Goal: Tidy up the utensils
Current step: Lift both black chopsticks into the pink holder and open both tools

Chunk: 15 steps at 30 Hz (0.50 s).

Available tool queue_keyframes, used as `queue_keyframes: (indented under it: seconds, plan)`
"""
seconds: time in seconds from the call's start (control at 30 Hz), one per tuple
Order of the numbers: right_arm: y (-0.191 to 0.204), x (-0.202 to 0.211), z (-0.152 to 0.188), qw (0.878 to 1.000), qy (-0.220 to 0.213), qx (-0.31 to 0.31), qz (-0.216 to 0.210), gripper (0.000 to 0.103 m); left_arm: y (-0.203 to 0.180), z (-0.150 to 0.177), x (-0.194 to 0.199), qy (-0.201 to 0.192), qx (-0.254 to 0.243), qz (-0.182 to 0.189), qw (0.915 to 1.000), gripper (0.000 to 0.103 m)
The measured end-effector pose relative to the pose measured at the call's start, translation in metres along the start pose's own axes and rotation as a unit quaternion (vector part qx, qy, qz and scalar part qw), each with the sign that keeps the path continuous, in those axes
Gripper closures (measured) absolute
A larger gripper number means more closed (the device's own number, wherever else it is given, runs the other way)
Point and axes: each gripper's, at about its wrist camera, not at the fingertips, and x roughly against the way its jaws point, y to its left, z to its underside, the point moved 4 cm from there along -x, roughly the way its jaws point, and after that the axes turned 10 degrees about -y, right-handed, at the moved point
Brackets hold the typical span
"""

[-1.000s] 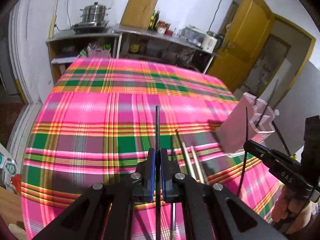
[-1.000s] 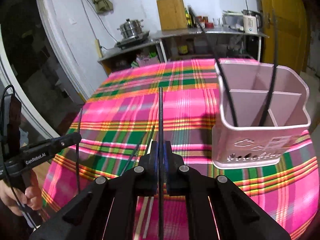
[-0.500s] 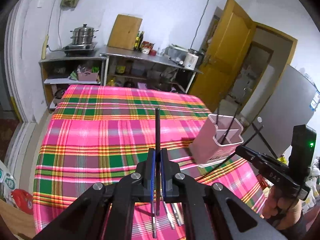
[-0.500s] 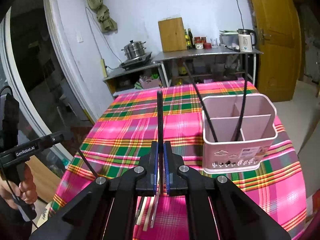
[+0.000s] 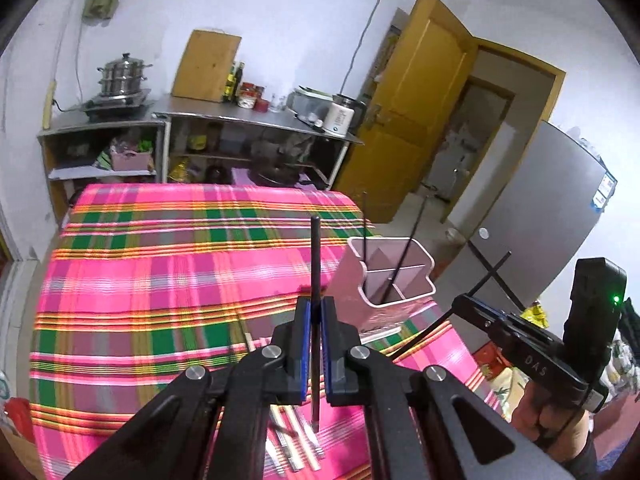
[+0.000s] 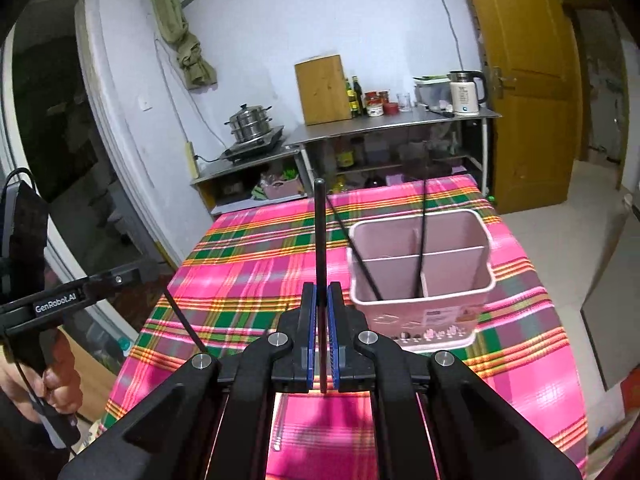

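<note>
My left gripper (image 5: 315,306) is shut on a black chopstick (image 5: 315,256) that stands upright between its pads. My right gripper (image 6: 321,292) is shut on another black chopstick (image 6: 319,236). Both are held high above the table. The pink utensil holder (image 5: 384,284) stands on the plaid cloth to the right of my left gripper; it also shows in the right wrist view (image 6: 420,276), ahead and right. Two black chopsticks (image 6: 422,240) lean inside it. Several loose chopsticks (image 5: 298,440) lie on the cloth below my left gripper.
The table with the pink plaid cloth (image 5: 160,272) fills the middle of both views. A metal shelf (image 6: 384,128) with a pot, bottles and a kettle stands behind it. A yellow door (image 5: 420,92) stands open at the right. The right gripper shows in the left wrist view (image 5: 520,348).
Both grippers have risen and drawn back from the table, each with its chopstick. The holder looks smaller and further off in both views.
</note>
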Motion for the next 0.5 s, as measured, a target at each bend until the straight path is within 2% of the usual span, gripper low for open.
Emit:
queue_keyframes:
  seconds: [0.23,0.5]
  plan:
    - [-0.023,0.012,-0.012,1.000,-0.013,-0.010,0.018,0.098,-0.027,-0.007,-0.028,0.008,0.005,0.029,0.9995,0.099]
    - [-0.041,0.028,-0.059,0.998,-0.061,-0.016,0.032,0.097,-0.060,-0.052,-0.039,-0.026,0.003,0.060,0.9979,0.099]
